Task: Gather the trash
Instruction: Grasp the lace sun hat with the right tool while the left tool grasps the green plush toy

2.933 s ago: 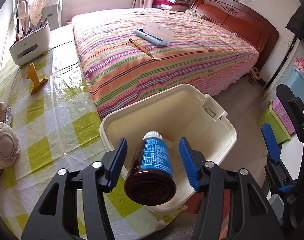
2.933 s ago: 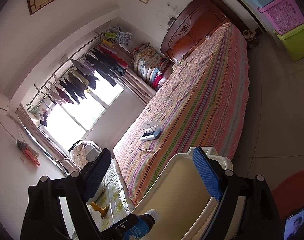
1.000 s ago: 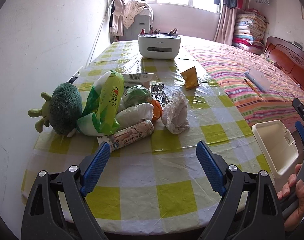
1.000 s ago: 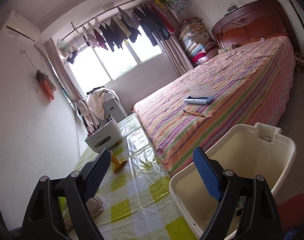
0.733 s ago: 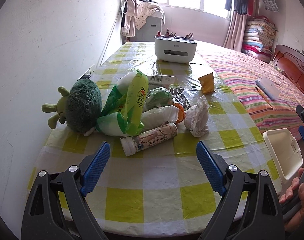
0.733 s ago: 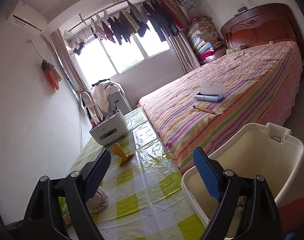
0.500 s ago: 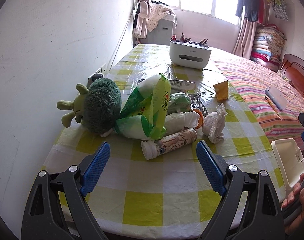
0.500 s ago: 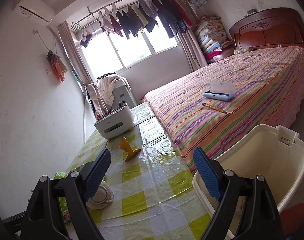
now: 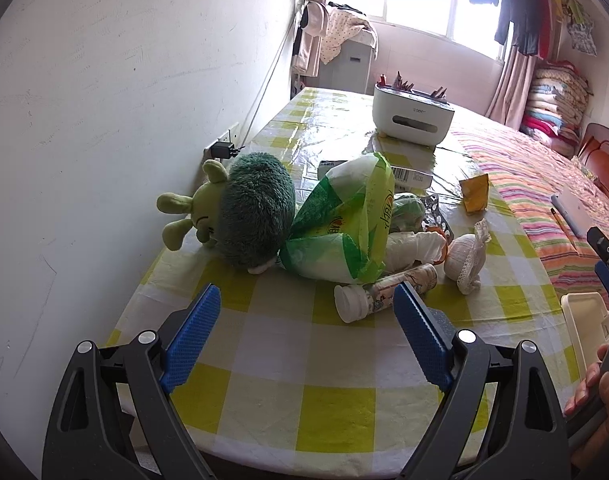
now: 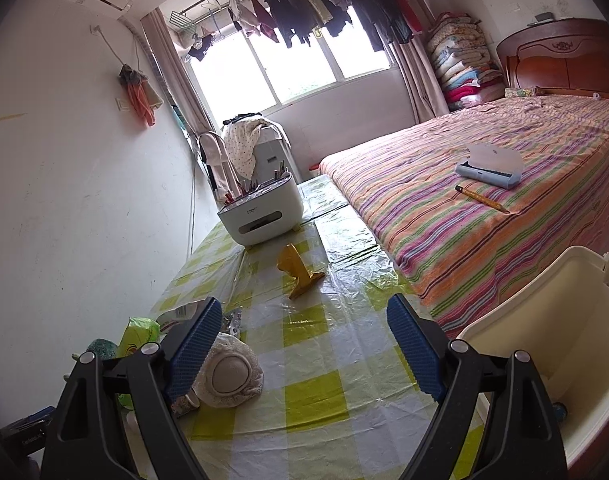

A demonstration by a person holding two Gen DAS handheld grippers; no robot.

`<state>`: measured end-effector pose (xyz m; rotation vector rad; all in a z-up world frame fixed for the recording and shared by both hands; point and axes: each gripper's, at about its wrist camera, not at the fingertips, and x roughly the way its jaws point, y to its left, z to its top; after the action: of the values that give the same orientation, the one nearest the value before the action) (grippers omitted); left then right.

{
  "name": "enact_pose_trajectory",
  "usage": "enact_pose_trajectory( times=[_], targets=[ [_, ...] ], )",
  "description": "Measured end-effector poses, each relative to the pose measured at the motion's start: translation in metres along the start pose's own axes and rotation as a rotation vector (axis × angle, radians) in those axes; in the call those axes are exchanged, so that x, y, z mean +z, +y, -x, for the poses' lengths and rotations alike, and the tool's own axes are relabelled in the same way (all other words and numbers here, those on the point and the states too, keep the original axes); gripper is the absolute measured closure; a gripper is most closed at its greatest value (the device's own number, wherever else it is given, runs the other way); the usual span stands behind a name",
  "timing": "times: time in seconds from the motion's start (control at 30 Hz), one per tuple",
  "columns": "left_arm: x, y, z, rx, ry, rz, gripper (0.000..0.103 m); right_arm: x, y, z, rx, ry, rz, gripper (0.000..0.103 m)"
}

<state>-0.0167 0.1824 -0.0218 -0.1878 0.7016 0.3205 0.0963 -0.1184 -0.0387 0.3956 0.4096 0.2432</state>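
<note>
- Since the earlier frames, the brown medicine bottle has been released and is gone from the left gripper (image 9: 304, 332), which is now held over the near edge of the yellow-and-white checked tablecloth (image 9: 272, 360), jaws spread wide and empty.
- Jaws of the right gripper (image 10: 300, 346) are likewise spread with nothing between them.
- A cream plastic bin (image 10: 544, 344) is seen off the table's right edge.
- A white-capped printed tube (image 9: 380, 292) is lying beside a green plastic bag (image 9: 344, 236), a green plush toy (image 9: 244, 220) and a white lace-edged pad (image 9: 466, 258).
- Farther along, a yellow wrapper (image 10: 298, 272) and a white tissue-box organiser (image 10: 262, 212) are seen.
</note>
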Motion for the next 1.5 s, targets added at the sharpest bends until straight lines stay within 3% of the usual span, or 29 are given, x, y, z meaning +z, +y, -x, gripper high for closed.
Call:
enact_pose_trajectory(
  times=[0.27, 0.63, 0.87, 1.2, 1.23, 1.3, 1.37, 1.5],
  targets=[
    [0.002, 0.027, 0.001, 0.026, -0.009, 0.049, 0.016, -0.008, 0.017, -0.027, 0.058, 0.104, 0.033, 0.021],
    [-0.004, 0.060, -0.007, 0.036, 0.025, 0.118, 0.016, -0.033, 0.063, -0.072, 0.144, 0.306, 0.185, 0.021],
    [0.002, 0.067, -0.014, 0.029, 0.039, 0.110, 0.016, -0.046, 0.079, -0.117, 0.152, 0.461, 0.265, 0.021],
    [0.012, 0.058, -0.026, 0.048, 0.044, 0.056, 0.011, -0.050, 0.072, -0.153, 0.165, 0.565, 0.245, 0.021],
    [0.012, 0.056, -0.027, 0.049, 0.046, 0.054, 0.011, -0.050, 0.071, -0.154, 0.174, 0.571, 0.241, 0.022],
    [0.012, 0.054, -0.030, 0.048, 0.049, 0.049, 0.011, -0.051, 0.068, -0.154, 0.185, 0.574, 0.227, 0.039],
    [0.014, 0.051, -0.032, 0.050, 0.051, 0.041, 0.011, -0.049, 0.066, -0.151, 0.211, 0.576, 0.211, 0.050],
    [0.018, 0.047, -0.036, 0.058, 0.048, 0.021, 0.011, -0.047, 0.068, -0.139, 0.219, 0.534, 0.227, 0.054]
  ],
)
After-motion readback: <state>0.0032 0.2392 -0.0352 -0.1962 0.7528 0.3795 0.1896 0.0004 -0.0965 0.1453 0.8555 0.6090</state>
